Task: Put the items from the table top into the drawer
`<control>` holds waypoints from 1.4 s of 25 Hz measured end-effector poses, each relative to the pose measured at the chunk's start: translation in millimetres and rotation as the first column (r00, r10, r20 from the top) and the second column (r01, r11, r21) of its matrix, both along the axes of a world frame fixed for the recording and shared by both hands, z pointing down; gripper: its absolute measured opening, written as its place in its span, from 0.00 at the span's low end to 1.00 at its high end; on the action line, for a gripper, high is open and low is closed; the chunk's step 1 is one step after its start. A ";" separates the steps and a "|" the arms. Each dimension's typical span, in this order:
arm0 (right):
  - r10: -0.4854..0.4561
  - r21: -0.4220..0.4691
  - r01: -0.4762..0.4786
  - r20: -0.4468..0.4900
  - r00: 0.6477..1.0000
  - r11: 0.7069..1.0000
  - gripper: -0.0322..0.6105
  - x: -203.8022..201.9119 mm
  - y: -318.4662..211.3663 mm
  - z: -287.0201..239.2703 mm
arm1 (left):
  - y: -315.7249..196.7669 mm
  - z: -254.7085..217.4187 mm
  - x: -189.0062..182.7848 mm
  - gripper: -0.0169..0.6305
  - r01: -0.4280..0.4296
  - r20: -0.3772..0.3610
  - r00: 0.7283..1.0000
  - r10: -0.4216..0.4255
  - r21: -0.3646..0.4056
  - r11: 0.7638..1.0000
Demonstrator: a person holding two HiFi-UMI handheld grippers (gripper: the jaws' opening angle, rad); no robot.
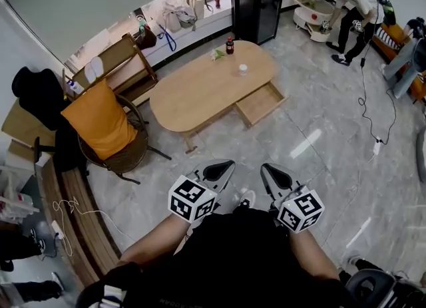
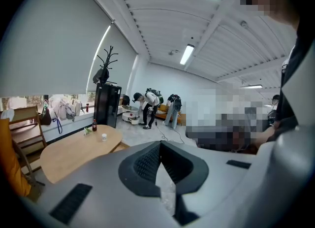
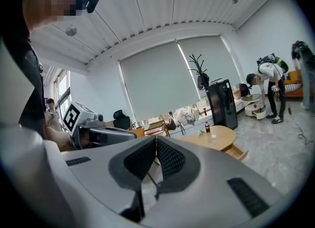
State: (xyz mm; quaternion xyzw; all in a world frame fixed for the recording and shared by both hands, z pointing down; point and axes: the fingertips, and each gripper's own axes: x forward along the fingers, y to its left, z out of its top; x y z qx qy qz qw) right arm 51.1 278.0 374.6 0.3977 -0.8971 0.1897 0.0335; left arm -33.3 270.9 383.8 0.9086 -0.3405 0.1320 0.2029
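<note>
Wooden drawer (image 1: 259,104) pulled open, bottle (image 1: 229,46) and cup (image 1: 243,69) on table (image 1: 193,97)

No legible text, labels or signs

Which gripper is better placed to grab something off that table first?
Right, but only marginally. The left gripper and right gripper are both shut, empty and far from the table. The open drawer lies toward the right gripper's side; the white cup sits about midway.
</note>
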 end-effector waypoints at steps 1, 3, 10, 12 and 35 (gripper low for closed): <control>0.002 0.005 -0.002 0.002 1.000 1.000 0.05 7.0 -12.0 -2.0 | -11.6 -3.7 6.6 0.03 -0.002 0.005 1.000 0.002 0.011 1.000; 0.004 0.014 -0.004 0.007 1.000 1.000 0.05 20.7 -34.7 -7.7 | -32.6 -9.6 19.7 0.03 -0.006 0.016 1.000 0.006 0.027 1.000; -0.020 0.008 0.020 -0.016 1.000 1.000 0.06 57.0 -80.0 3.2 | -79.5 3.8 52.0 0.03 0.023 0.024 0.999 -0.023 0.009 1.000; -0.016 -0.017 0.016 -0.009 1.000 1.000 0.05 64.6 -85.9 11.9 | -83.0 12.5 60.7 0.03 0.005 0.036 0.999 -0.005 -0.009 1.000; -0.064 -0.071 0.053 -0.165 0.984 0.996 0.05 35.6 -291.0 46.2 | -312.6 27.8 49.8 0.03 -0.035 0.021 0.999 0.035 0.003 0.999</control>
